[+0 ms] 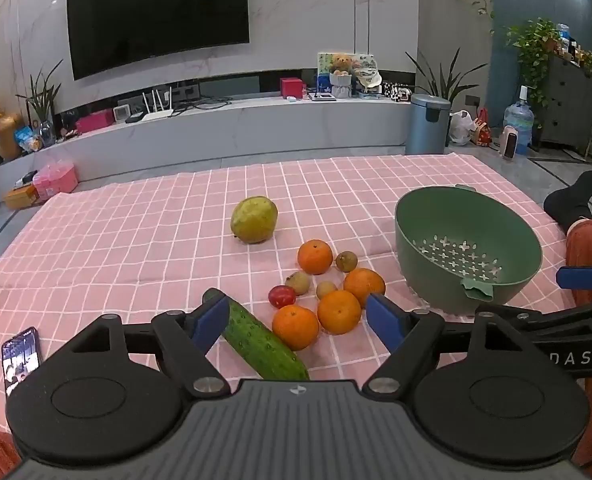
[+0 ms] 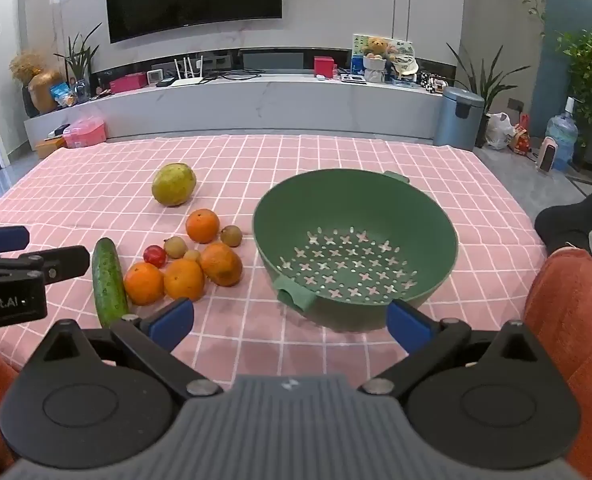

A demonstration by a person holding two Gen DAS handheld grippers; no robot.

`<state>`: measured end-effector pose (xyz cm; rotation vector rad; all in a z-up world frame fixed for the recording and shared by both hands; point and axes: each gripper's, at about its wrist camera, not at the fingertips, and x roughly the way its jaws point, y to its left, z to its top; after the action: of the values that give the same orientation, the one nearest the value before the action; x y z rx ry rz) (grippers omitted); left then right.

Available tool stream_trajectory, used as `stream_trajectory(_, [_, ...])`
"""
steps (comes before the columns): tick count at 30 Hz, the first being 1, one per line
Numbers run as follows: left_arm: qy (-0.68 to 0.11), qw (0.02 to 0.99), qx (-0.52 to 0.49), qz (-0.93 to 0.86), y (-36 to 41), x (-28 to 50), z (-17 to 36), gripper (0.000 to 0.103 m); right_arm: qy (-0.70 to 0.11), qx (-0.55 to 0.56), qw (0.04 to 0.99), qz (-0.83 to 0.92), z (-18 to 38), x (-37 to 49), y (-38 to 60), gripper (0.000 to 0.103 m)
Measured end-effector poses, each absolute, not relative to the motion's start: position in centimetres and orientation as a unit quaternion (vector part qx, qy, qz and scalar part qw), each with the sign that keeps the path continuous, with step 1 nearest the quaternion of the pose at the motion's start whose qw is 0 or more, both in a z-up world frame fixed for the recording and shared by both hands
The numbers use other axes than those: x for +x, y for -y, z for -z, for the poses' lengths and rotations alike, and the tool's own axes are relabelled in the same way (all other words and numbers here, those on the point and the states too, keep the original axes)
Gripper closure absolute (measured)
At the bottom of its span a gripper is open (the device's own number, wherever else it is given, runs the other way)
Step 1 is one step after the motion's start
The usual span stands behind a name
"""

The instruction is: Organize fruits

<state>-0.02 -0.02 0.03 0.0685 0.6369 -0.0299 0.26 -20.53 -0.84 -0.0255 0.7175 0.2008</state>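
A living room lay behind the work surface: a dark wall television (image 1: 158, 14) above a long pale media shelf (image 1: 232, 120), a grey pedal bin (image 1: 428, 124) and potted plants to the right. A pink checked cloth (image 1: 116, 240) covered the surface that carried the fruit.

In the left wrist view, the left gripper (image 1: 297, 320) hung over the near edge of the fruit cluster with its blue pads spread wide and nothing between them pressed. A cucumber (image 1: 262, 340) lay slantwise just beside the left pad. Four oranges (image 1: 339, 312) sat packed together with a red tomato (image 1: 282, 296) and several small brownish fruits (image 1: 297, 283) among them. A large yellow-green fruit (image 1: 254, 220) stood apart, farther back. The green colander (image 1: 467, 248) sat to the right of the cluster, empty. A phone (image 1: 22, 360) lay at the near left edge, and a black-socked foot (image 1: 571, 200) and orange trouser leg showed at far right.

In the right wrist view, the right gripper (image 2: 290, 320) hovered before the colander (image 2: 355, 248), its jaws fully spread and holding nothing. The colander's near handle faced it. The oranges (image 2: 184, 280), cucumber (image 2: 108, 280) and the yellow-green fruit (image 2: 174, 184) lay to the left, with the left gripper's finger (image 2: 2, 239) reaching in from the left edge.
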Motion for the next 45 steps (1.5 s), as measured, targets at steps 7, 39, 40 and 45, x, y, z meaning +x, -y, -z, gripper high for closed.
stream_trajectory(7, [-0.318,0.948,0.023,0.019,-0.2,0.0,0.1,0.012,-0.352,-0.010,0.931,-0.099,0.8,0.1,20.6,0.005])
stream_trajectory(39, [-0.313,0.949,0.024,0.021,0.3,-0.7,-0.7,0.012,-0.354,-0.022,0.930,-0.093,0.5,-0.6,20.4,0.004])
stream_trajectory(40, [-0.313,0.949,0.024,0.021,0.3,-0.8,-0.8,0.012,-0.355,-0.022,0.930,-0.093,0.6,-0.6,20.4,0.004])
stream_trajectory(45, [-0.312,0.950,0.022,0.022,0.3,-0.8,-0.8,0.012,-0.360,-0.016,0.928,-0.090,0.7,-0.5,20.6,0.004])
